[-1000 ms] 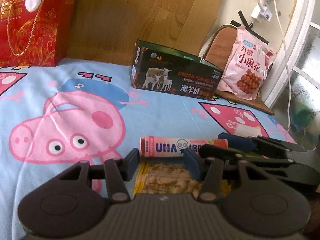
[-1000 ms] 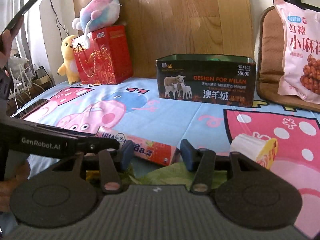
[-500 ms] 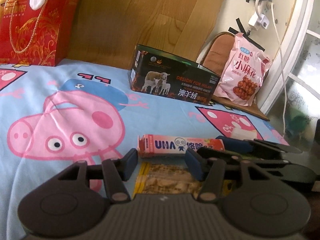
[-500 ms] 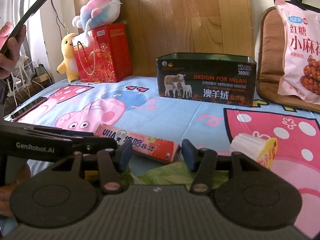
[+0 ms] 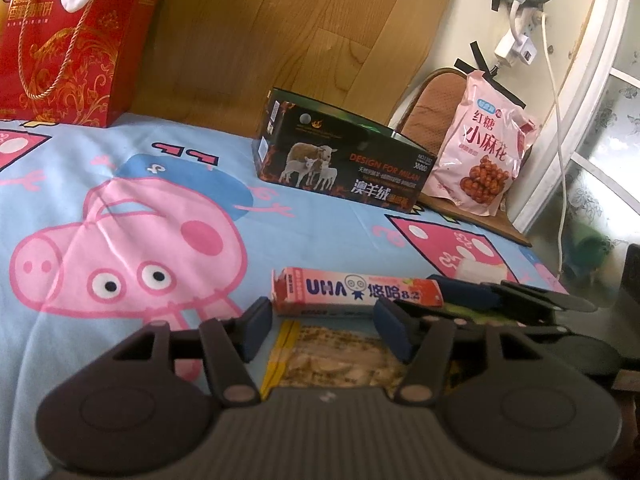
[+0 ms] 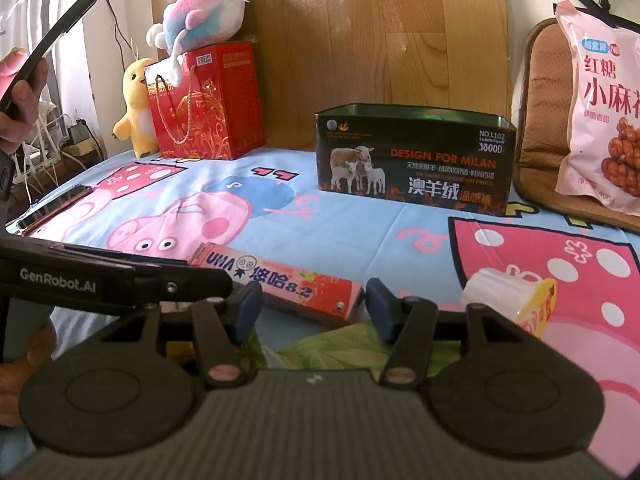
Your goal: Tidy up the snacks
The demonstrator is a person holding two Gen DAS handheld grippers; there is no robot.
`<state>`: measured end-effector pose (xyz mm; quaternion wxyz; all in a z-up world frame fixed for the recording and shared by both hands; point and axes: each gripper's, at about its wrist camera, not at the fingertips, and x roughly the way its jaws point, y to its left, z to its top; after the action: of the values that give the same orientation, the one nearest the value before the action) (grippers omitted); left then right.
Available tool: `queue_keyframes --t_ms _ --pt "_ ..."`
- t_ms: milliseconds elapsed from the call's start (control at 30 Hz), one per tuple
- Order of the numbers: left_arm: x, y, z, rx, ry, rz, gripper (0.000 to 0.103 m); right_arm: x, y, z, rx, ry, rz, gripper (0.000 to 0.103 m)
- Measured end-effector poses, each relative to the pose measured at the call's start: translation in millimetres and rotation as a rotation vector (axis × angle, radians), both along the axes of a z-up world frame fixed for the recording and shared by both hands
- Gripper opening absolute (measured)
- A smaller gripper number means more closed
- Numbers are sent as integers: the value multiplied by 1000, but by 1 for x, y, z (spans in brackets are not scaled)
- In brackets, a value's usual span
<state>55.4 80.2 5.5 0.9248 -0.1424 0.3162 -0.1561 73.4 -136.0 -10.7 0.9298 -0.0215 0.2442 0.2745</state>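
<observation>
Snacks lie scattered on the bed in front of me: the pink UHA candy box (image 5: 356,291) sits flat on the cartoon-pig sheet (image 5: 120,184), just beyond my left gripper (image 5: 322,330), with a clear-windowed biscuit packet (image 5: 340,360) right under its fingers. Over the last second the UHA candy box has slid further from the fingertips in both views, so I read both tools as having pulled back and risen a little; nothing was picked up. My left fingers stand wide apart and empty. My right gripper (image 6: 314,308) is spread just as wide, hovering low over a green wrapper (image 6: 328,346), with the small yellow-and-white wrapped snack (image 6: 512,300) off to its right. Both tools sit side by side, level, pointing toward the dark open tin (image 6: 414,164) by the headboard, which I judge to be where the snacks belong. The big pink snack bag (image 5: 478,160) leans beside the tin. No snack is visibly gathered yet.
</observation>
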Motion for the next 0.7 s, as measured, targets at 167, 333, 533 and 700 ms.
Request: queue_keyframes --t_ms 167,333,533,700 --pt "0 0 0 0 0 0 58 0 1 0 -5 -2 -1 60" --pt "0 0 0 -1 0 2 59 0 1 0 -6 -2 0 60" --pt "-1 0 0 -2 0 2 59 0 1 0 -6 -2 1 60" --pt "-1 0 0 -3 0 3 59 0 1 0 -7 -3 1 60"
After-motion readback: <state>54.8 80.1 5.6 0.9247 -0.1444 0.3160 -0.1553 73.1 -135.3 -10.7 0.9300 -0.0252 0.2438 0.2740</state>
